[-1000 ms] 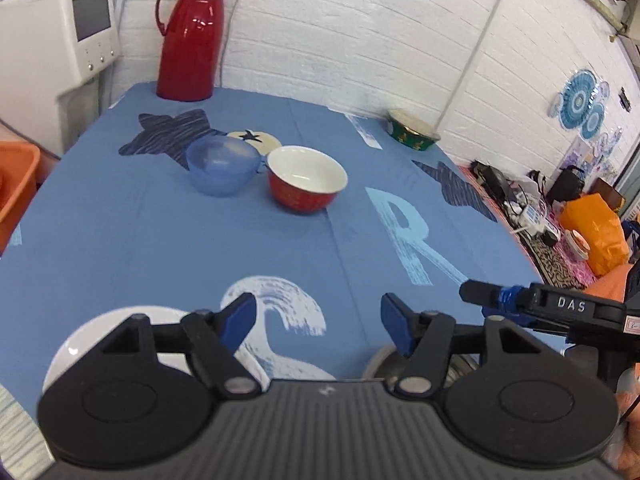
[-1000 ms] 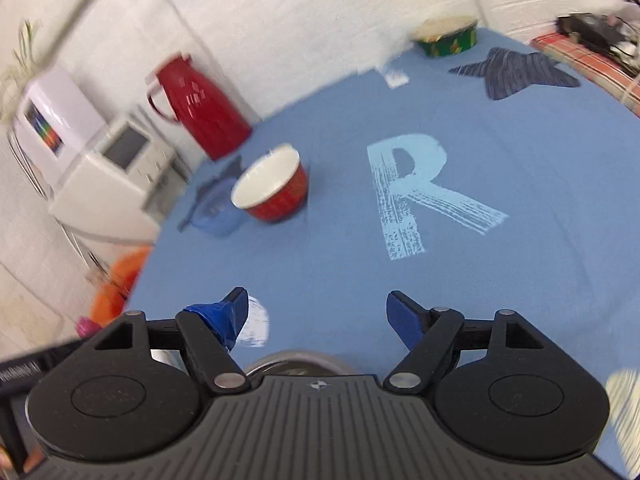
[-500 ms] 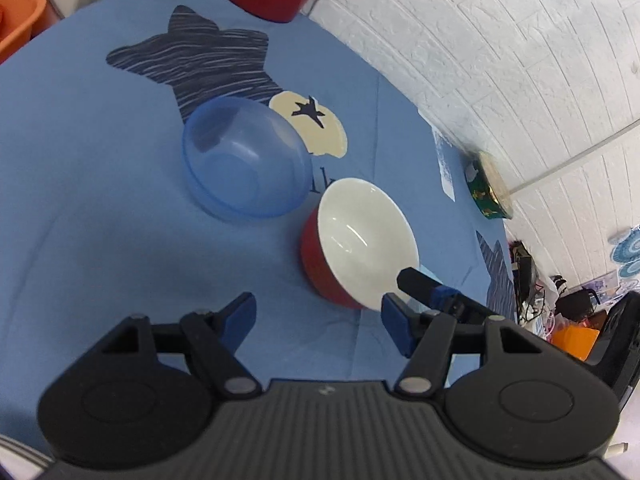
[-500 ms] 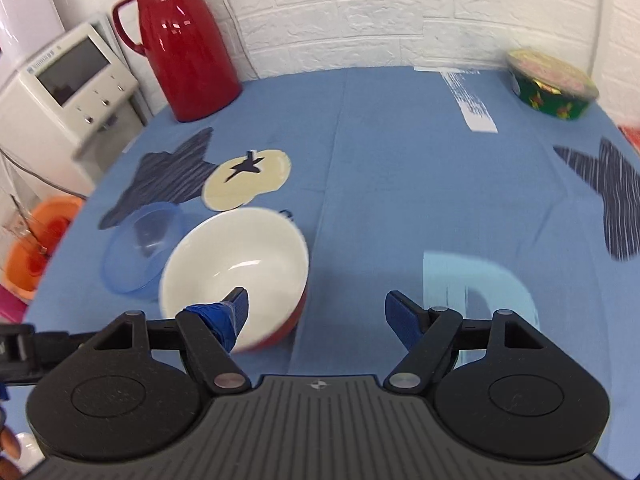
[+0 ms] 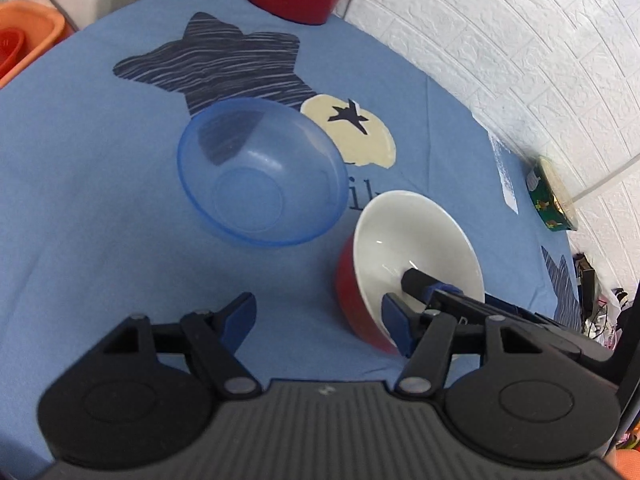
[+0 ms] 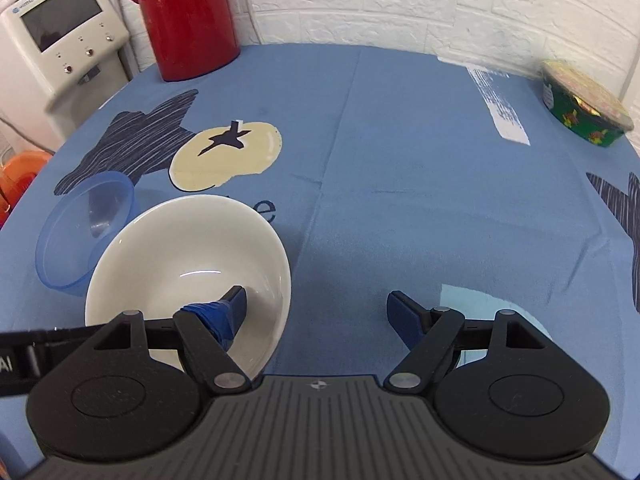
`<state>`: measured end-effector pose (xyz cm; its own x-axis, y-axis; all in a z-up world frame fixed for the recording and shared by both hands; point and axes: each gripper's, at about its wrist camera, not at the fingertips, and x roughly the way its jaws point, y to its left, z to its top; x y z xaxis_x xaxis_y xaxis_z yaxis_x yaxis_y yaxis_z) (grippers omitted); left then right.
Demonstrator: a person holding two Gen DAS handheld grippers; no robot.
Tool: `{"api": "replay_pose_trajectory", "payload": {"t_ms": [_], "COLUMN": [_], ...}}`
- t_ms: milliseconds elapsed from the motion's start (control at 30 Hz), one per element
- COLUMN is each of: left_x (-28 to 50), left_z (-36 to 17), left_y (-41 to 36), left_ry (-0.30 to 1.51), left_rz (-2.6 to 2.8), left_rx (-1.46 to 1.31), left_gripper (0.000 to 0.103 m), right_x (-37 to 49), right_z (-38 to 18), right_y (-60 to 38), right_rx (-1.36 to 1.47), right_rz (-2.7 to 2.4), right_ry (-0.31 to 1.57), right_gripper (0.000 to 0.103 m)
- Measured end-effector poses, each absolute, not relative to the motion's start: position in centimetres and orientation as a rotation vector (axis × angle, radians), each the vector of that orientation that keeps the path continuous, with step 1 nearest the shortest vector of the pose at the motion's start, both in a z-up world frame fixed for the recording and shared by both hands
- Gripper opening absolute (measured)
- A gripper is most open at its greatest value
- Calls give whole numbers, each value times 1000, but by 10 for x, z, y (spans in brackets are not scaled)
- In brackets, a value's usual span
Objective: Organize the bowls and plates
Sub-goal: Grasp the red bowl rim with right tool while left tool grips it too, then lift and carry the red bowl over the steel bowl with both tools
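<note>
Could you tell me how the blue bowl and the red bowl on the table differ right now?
The blue bowl is see-through plastic, so the cloth's star print shows through it; the red bowl is opaque, red outside and white inside. The blue bowl sits untouched, while one finger of the right tongs reaches inside the red bowl, the other outside its rim. The blue bowl lies nearer the red jug. Both stand upright, empty, side by side on the blue tablecloth.
</note>
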<state>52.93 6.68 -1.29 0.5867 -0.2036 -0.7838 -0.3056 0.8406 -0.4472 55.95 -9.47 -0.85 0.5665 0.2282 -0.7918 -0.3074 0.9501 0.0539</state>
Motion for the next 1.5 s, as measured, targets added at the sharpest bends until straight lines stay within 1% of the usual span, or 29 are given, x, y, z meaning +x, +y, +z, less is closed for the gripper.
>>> {"api": "replay_pose_trajectory", "payload": {"t_ms": [67,300,400,467,500,567,600,633,667,700,733,900,1133,1333,1500], "left_x": [531,531,532,532,532,534,536,537,537,537,537,529,506,479,443], "left_z": [-14,-16,-16,-16,-15,-15,-15,-14,-13,-11,-10,-4,0,7,23], "left_y": [65,62,64,64,64,65,65,65,64,62,61,63,59,57,48], "left_ry": [960,966,971,975,976,976,977,980,983,983,979,974,999,1034,1049], "left_rz": [70,66,59,53,50,23,0,-24,-41,-39,-35,-94,-127,-145,-184], "left_rx": [-590,-619,-613,-604,-604,-594,-594,-599,-595,-579,-552,-524,-484,-480,-467], "left_gripper": [64,64,64,64,63,54,44,25,15,1,0,0,0,0,0], "right_x": [559,568,567,568,567,564,562,560,555,552,548,533,507,479,439], "right_z": [-11,-4,-4,-5,-6,-7,-7,-7,-6,-6,-6,-4,-4,0,16], "right_y": [-99,-87,-81,-84,-85,-87,-88,-89,-87,-86,-84,-85,-89,-94,-105], "right_rx": [-66,-138,-215,-185,-166,-134,-116,-91,-68,-55,-56,17,92,140,140], "right_rz": [318,319,374,400,414,448,464,485,502,507,502,488,439,407,394], "right_ry": [911,967,924,921,920,914,920,930,935,940,941,947,1034,1100,1092], "right_gripper": [67,67,64,59,58,48,46,45,45,44,43,42,38,39,40]}}
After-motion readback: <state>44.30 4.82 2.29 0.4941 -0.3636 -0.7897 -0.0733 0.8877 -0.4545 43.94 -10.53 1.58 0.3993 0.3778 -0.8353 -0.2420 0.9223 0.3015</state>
